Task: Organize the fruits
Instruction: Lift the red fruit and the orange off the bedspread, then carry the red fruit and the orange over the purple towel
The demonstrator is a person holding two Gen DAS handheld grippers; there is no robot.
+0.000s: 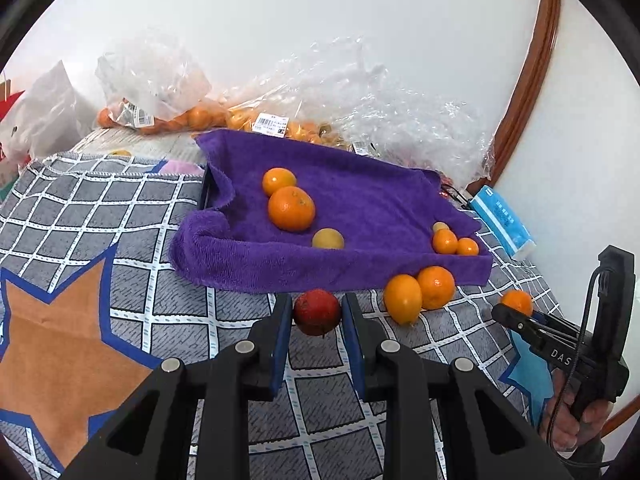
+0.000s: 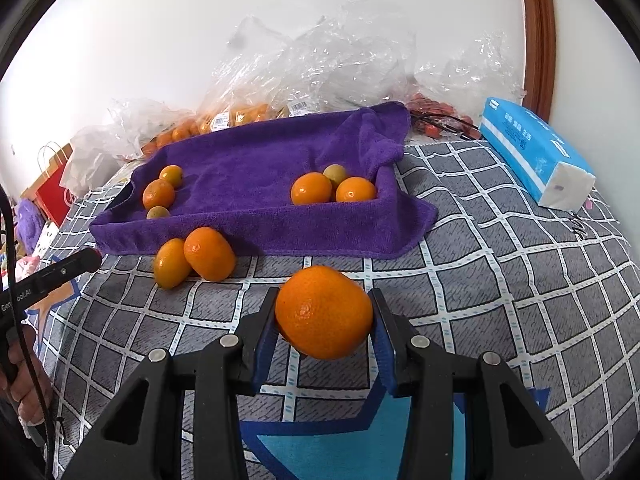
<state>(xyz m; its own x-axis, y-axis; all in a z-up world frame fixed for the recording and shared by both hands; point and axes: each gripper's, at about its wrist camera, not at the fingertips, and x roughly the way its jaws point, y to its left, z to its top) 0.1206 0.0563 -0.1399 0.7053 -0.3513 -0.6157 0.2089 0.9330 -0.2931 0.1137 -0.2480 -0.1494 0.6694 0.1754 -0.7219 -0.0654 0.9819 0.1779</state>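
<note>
Right wrist: two oranges (image 2: 194, 258) touching purple towel (image 2: 256, 236) front edge.

The supporting surface is covered by a grey checked cloth (image 2: 500, 280) with white grid lines and star patterns, one orange-brown, one light blue. On it lies a tray draped with a purple towel (image 2: 256, 236). Just in front of the towel, two oranges (image 2: 196, 256) lie on the cloth and touch each other. At the right a blue tissue pack (image 2: 532, 152) rests on the cloth. Behind the tray, clear plastic bags of oranges (image 1: 160, 104) lie near the wall.
</note>
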